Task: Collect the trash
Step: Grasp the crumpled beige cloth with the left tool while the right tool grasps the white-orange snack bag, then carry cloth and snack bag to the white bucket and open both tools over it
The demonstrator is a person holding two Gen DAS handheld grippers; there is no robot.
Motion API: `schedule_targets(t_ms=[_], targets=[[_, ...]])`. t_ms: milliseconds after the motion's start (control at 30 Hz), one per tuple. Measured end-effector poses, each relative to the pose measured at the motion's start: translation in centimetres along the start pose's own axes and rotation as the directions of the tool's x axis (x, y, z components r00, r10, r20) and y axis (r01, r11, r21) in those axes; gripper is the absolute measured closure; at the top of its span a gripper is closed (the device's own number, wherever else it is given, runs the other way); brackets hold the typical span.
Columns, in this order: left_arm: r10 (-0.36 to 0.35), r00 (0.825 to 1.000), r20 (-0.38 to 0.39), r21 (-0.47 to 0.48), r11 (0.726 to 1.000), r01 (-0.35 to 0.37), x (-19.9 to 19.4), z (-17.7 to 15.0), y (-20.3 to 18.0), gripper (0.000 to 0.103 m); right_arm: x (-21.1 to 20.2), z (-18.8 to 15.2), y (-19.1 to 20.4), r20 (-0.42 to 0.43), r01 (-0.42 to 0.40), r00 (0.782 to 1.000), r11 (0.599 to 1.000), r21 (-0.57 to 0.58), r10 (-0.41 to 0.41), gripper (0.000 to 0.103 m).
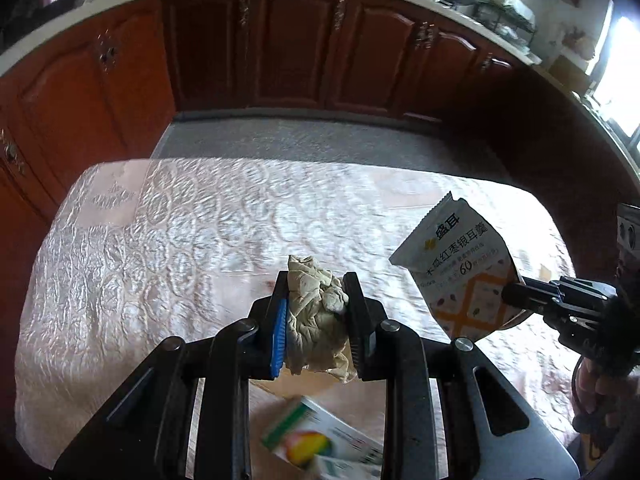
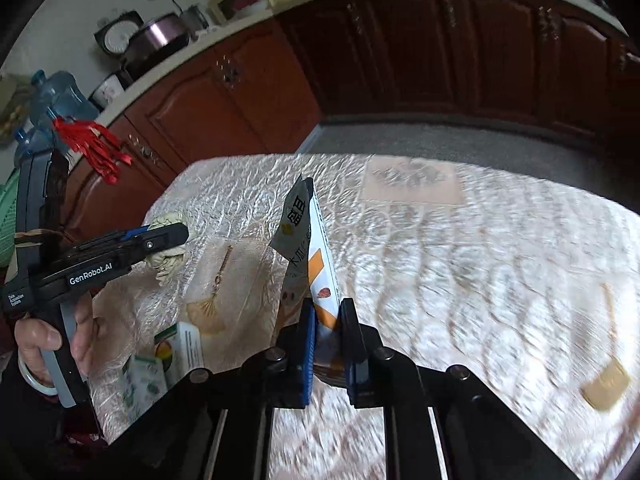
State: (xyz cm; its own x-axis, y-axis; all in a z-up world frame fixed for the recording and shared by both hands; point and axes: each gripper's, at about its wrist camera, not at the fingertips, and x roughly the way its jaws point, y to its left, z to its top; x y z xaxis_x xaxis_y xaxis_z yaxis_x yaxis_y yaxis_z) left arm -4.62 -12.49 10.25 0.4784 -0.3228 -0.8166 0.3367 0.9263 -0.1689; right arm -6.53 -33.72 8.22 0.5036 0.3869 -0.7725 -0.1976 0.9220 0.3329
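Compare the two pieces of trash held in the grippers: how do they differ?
The crumpled tissue is a beige, unprinted wad; the snack packet is flat, glossy and printed with text and orange patterns. The tissue fills the left gripper's gap, while the packet is pinched by one end in the right gripper and sticks out well beyond it. Both are clamped and lifted off the table.

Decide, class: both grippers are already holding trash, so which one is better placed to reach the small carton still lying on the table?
Left, probably. The carton lies just below the left gripper, which is shut on the crumpled tissue. The right gripper, shut on the packet, is further off. Either must drop its load first.
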Motion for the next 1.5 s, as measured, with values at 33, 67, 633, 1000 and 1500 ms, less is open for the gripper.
schedule_targets(t_ms=[33,67,633,1000,1500], targets=[[-0.004,1.000,0.002,0.013,1.000,0.004,-0.5,-0.2,-0.9,0.080,-0.9,-0.3,-0.1,0.013,0.005,1.000,1.000,0.004,-0.005,0.092],[-0.005,1.000,0.003,0.021,1.000,0.005,-0.7,-0.1,-1.5,0.080,-1.8,-0.7,-0.2,0.025,0.009,1.000,1.000,0.008,-0.009,0.092],[-0.088,0.996,0.005,0.218,0.972,0.085,-3.1,-1.9,-17.3,0.080,-14.1,-7.2,-6.6,0.131,0.146,0.978,0.980,0.136,-0.164,0.092],[-0.181,0.982,-0.049,0.364,0.913,0.186,-2.0,-2.9,-28.8,0.080,-20.6,-12.3,-13.2,0.150,0.262,0.937,0.920,0.293,-0.315,0.092],[-0.306,0.937,-0.168,0.429,0.833,0.349,3.4,-4.3,-42.4,0.080,-26.1,-17.6,-22.0,0.059,0.445,0.849,0.769,0.459,-0.526,0.092]])
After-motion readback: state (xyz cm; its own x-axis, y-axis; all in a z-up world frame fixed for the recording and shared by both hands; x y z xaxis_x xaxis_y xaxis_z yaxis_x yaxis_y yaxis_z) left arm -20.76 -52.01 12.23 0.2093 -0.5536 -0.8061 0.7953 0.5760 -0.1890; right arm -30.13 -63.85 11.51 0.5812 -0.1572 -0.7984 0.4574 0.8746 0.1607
